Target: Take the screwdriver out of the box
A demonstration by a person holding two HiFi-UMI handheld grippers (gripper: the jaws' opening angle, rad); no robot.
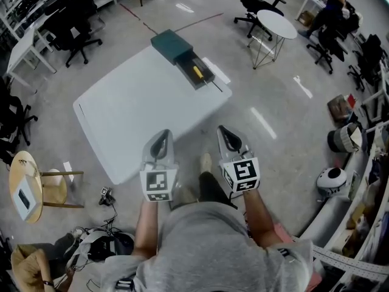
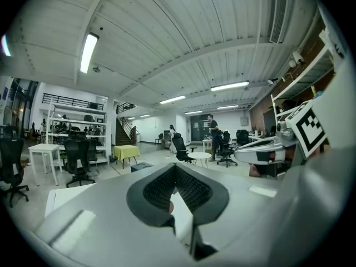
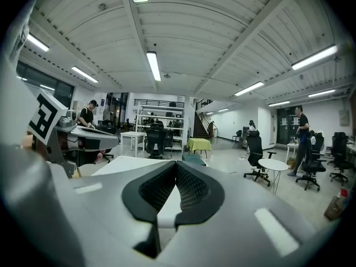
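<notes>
A dark green box (image 1: 172, 44) stands at the far corner of the white table (image 1: 134, 111), with its black drawer (image 1: 203, 78) pulled out toward the right. A yellow-handled screwdriver (image 1: 197, 72) lies inside the drawer. My left gripper (image 1: 161, 137) and right gripper (image 1: 228, 134) hang side by side over the table's near edge, well short of the box. Both are shut with nothing between their jaws. The left gripper view shows its jaws (image 2: 174, 168) met at the tip, with the box (image 2: 141, 166) small and far off. The right gripper view shows the same (image 3: 177, 167).
A round white side table (image 1: 276, 23) and black office chairs (image 1: 258, 2) stand beyond the table. A wooden stool (image 1: 27, 184) and cables (image 1: 106, 196) are on the floor at the left. A white helmet (image 1: 331, 179) and clutter sit at the right.
</notes>
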